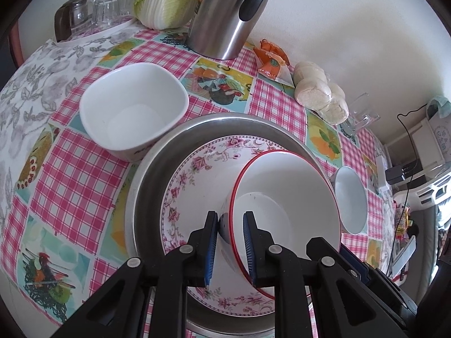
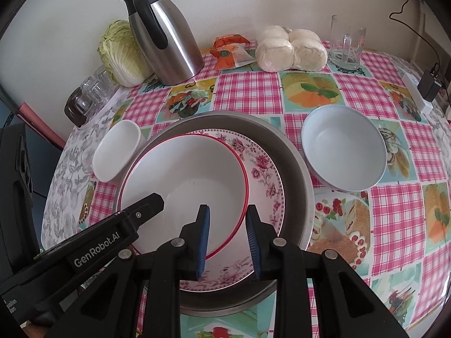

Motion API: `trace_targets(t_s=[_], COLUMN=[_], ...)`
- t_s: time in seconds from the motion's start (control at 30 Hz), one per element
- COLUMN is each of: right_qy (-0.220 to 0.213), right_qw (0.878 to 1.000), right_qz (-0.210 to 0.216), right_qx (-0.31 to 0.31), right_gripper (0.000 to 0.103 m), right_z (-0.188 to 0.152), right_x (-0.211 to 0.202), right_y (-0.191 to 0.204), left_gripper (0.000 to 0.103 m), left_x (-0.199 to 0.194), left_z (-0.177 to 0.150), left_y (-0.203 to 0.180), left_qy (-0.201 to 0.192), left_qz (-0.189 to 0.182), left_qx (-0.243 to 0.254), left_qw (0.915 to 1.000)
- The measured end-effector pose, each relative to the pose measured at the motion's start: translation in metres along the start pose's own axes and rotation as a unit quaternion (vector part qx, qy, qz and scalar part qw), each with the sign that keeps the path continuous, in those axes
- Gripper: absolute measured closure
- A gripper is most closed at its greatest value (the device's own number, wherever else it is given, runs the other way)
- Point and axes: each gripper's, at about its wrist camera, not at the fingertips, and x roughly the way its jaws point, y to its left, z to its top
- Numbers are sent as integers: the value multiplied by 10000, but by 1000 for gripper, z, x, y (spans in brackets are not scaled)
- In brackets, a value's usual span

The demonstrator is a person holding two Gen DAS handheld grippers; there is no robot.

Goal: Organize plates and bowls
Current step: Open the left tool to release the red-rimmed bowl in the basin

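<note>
Both grippers bear on one thing: the white red-rimmed bowl (image 2: pixel 183 180), which sits tilted on the floral-edged plate (image 2: pixel 265 169) inside the round metal tray (image 2: pixel 298 169) at the near edge of the tabletop. The left gripper (image 1: pixel 231 249) straddles the bowl's left rim, jaws narrowed and seemingly pinching the wall. The right gripper (image 2: pixel 228 242) brackets the opposite rim, its jaws similarly narrow; whether its pads press I cannot tell.
</note>
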Motion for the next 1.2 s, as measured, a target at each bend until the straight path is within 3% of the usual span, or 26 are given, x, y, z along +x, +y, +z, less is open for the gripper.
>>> trace_targets(t_s=[0.53,0.93,1.03,1.1,1.2], right_qy=[136,-210,-287,-321,-351], right_qw=[9997,9994,9991,9990,9989], right_qz=[121,-43,-47,-111,-150], right_qx=[165,255,315,288,256], right_gripper=[75,67,61,54,47], right_z=[0,5,6,7,8], right_x=[7,-18,-23,-25,-25], right_y=[-6,-9,-10,-8,-6], left_gripper=[83,81,70,51,48], left_x=[4,-30,-35,-38,-40], left_z=[-1,5,6,6,7], left_y=[6,0,1,4,10], left_qy=[145,-368,-462,-501,-551], left_qz=[-91,57,166,239,254], left_qx=[-192,-12,-22,-99,-220], left_qw=[9997,9993,9988,9984,9979])
